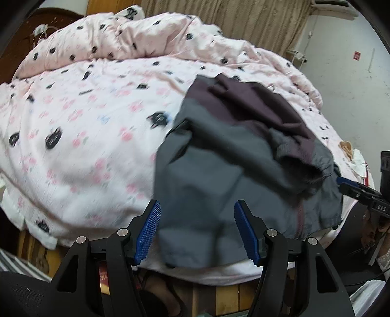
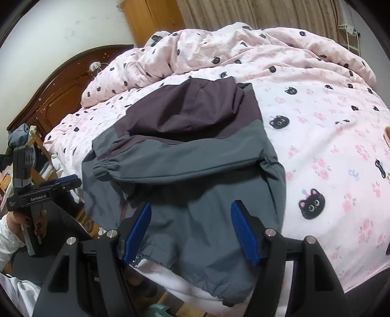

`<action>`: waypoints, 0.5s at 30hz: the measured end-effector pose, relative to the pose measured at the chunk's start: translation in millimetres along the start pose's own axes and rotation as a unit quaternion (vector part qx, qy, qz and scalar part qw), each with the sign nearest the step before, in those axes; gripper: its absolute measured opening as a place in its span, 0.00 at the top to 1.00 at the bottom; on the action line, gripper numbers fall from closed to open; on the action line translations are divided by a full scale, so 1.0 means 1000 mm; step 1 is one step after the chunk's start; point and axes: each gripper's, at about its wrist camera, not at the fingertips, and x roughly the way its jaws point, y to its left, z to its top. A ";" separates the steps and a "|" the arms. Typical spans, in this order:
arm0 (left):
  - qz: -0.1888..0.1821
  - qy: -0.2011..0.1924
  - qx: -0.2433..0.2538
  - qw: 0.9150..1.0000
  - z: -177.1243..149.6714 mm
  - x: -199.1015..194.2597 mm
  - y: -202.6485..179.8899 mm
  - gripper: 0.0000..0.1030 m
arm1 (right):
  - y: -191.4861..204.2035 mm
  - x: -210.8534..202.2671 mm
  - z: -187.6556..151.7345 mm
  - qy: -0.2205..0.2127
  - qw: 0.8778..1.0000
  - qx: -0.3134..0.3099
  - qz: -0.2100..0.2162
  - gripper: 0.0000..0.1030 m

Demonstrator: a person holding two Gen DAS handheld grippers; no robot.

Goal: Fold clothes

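Note:
A grey and dark purple jacket [image 2: 185, 151] lies on the bed with a sleeve folded across its middle and its hem hanging over the near edge. In the left wrist view the same jacket [image 1: 234, 156] sits right of centre, blurred. My left gripper [image 1: 197, 231] is open, its blue pads on either side of the jacket's lower corner without touching it. My right gripper [image 2: 191, 231] is open too, just above the jacket's hem. The left gripper [image 2: 61, 185] also shows at the left edge of the right wrist view, held by a hand.
A pink quilt with black cat faces [image 2: 316, 122] covers the bed, bunched up at the far side [image 1: 126, 31]. A dark wooden headboard [image 2: 56, 97] stands left. The wooden bed frame [image 1: 219, 297] runs below the near edge. Curtains [image 2: 256, 14] hang behind.

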 end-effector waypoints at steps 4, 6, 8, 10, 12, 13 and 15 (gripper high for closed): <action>-0.003 0.038 -0.020 0.999 -0.008 0.012 0.012 0.44 | -0.001 -0.003 -0.001 -0.002 1.000 0.003 -0.006 0.33; -0.010 0.063 -0.025 0.998 -0.011 0.020 0.015 0.44 | -0.001 -0.005 -0.003 -0.003 1.000 0.007 -0.008 0.33; -0.014 0.087 -0.027 0.996 -0.016 0.030 0.017 0.44 | -0.001 -0.007 -0.004 -0.005 1.000 0.009 -0.008 0.33; -0.016 0.106 -0.027 0.994 -0.019 0.039 0.018 0.44 | -0.001 -0.008 -0.005 -0.005 1.000 0.008 -0.008 0.33; -0.022 0.112 -0.030 0.993 -0.021 0.044 0.020 0.44 | 0.000 -0.010 -0.006 -0.006 1.000 0.008 -0.008 0.33; -0.026 0.113 -0.032 0.993 -0.022 0.047 0.021 0.44 | 0.000 -0.011 -0.006 -0.006 1.000 0.008 -0.008 0.33; -0.034 0.112 -0.035 0.992 -0.023 0.051 0.022 0.44 | 0.000 -0.012 -0.007 -0.006 1.000 0.007 -0.008 0.33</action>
